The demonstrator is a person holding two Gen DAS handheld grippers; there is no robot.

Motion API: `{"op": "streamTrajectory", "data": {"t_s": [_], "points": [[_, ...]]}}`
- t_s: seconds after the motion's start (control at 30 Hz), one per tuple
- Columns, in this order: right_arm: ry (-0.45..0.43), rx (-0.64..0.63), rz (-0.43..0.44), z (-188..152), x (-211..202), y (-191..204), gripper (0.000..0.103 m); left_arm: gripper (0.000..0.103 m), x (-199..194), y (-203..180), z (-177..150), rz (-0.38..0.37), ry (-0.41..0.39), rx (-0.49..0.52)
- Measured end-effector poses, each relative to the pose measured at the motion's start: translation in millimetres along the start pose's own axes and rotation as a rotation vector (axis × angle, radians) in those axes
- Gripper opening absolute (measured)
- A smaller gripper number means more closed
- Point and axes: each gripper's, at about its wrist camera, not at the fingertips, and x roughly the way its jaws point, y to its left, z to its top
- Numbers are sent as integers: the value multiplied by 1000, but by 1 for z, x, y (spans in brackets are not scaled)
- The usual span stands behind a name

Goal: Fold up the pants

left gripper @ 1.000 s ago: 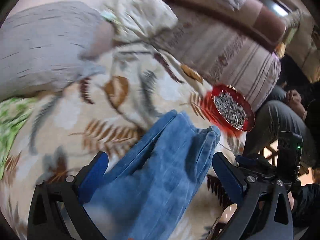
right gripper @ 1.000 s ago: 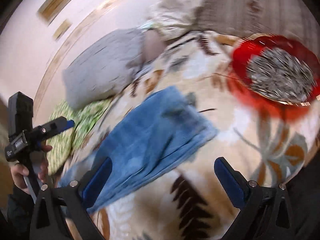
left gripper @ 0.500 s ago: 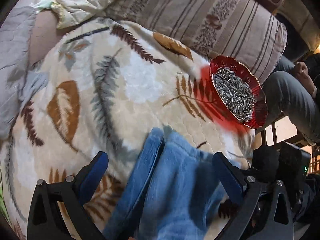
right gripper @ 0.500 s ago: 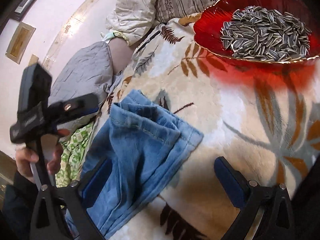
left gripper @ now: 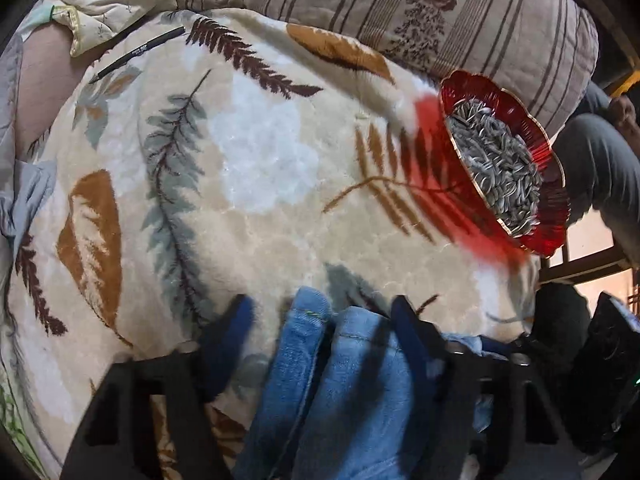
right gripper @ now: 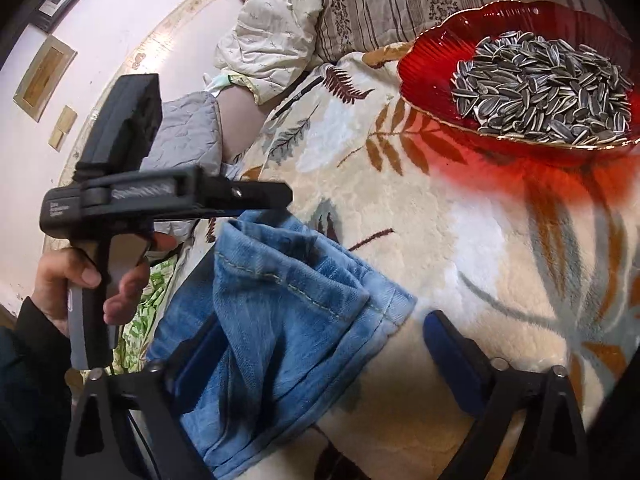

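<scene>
The blue denim pants (right gripper: 280, 320) lie bunched on a leaf-patterned blanket (right gripper: 460, 240), hem end toward the bowl. In the left wrist view the pants (left gripper: 348, 380) run up between my left gripper's (left gripper: 320, 320) blue pads, which stand partly closed around the hem fold with a gap still showing. My right gripper (right gripper: 320, 344) is open; its left pad is under the pants' edge, its right pad is over bare blanket. The left gripper's body (right gripper: 120, 196) and the hand holding it show at the left of the right wrist view.
A red glass bowl (right gripper: 440, 60) of sunflower seeds sits on the blanket at the far right, also in the left wrist view (left gripper: 548, 232). A black pen (left gripper: 136, 54) lies at the far left. Striped cushion (left gripper: 400, 12), pale pillow (right gripper: 272, 32), grey quilt (right gripper: 184, 124) border the blanket.
Both grippers have moved toward the hem end of the pants. My left gripper's pads have closed in from wide open to partly closed around the hem. The right gripper stays open.
</scene>
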Motion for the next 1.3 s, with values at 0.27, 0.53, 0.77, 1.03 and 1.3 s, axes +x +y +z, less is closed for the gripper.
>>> {"op": "streamTrajectory", "data": {"t_s": [0.27,0.53,0.77,1.03,1.3], "points": [[-12,2,0,-1,-1,-1,91,68,-4,-13,-1,11,12,97],[-15,8,11,0,-1,-3,91,63,18,-11,5,-33,80,64],[-26,31,-11,1,1,-3,71,25,7,-5,-1,-56,61,66],[-14,9,50,3,2,-3,25,13,-20,-11,-16,-73,-27,42],[-192,-329,-3,-9,-38,55,25,13,-100,12,-74,-161,-252,-149]]}}
